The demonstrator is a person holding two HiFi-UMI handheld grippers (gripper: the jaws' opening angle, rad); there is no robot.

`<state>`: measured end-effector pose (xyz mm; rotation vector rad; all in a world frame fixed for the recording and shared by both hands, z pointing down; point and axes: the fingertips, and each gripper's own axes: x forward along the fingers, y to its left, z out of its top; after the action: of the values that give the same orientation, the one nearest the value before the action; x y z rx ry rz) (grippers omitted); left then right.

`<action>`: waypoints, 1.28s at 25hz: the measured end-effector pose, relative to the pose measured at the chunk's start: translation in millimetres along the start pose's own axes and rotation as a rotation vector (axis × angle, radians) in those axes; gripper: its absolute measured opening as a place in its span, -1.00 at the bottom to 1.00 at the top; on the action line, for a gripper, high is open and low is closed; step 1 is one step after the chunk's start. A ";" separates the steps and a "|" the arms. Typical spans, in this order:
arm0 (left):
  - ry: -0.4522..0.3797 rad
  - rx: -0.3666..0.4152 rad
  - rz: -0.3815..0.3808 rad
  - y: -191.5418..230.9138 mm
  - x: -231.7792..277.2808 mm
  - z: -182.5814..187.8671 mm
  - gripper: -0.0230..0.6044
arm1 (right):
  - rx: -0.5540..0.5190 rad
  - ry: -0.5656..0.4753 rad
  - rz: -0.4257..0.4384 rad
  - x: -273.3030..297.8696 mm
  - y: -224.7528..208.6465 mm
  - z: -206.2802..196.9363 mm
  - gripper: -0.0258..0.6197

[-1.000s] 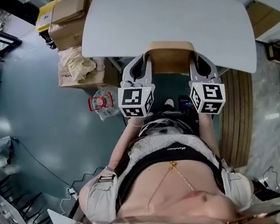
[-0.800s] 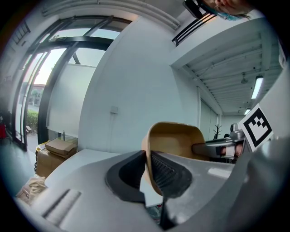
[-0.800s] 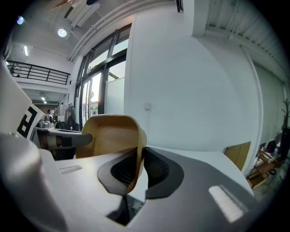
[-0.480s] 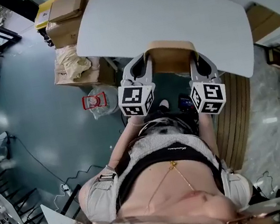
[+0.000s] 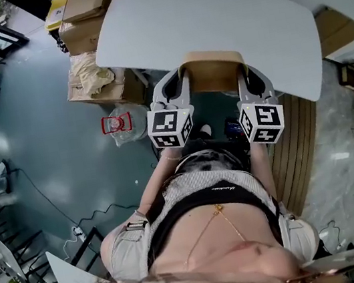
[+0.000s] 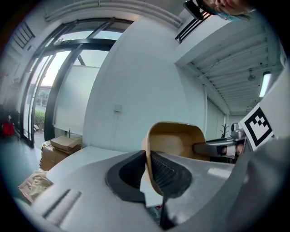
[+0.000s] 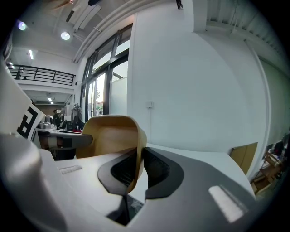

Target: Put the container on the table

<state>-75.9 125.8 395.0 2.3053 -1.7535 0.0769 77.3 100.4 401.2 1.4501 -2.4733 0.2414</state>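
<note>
White table (image 5: 208,10) edge: left hand-held gripper (image 6: 147,159), right hand-held gripper (image 7: 138,165) each clamp container (image 5: 214,73) wall (opposite sides).

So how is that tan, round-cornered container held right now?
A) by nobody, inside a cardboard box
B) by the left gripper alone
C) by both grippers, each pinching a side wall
C: the left gripper and the right gripper each clamp one wall of the tan container.

Tan open container (image 5: 214,73), upright, at edge of white table (image 5: 209,16).
</note>
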 end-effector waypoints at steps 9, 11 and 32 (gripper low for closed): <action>0.005 0.003 -0.096 -0.3 32.8 0.5 -0.88 | 0.018 -0.006 -0.092 9.9 -17.8 -0.7 -0.77; 0.006 0.008 -0.127 0.1 44.9 3.6 -0.88 | 0.024 -0.007 -0.121 14.7 -24.2 1.0 -0.77; 0.014 0.028 -0.305 69.0 154.8 40.6 -0.88 | 0.034 -0.007 -0.288 117.3 -38.6 42.3 -0.77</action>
<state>-103.2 -46.2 395.8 2.5551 -1.3818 0.0626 50.4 -27.3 397.4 1.7983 -2.2372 0.2213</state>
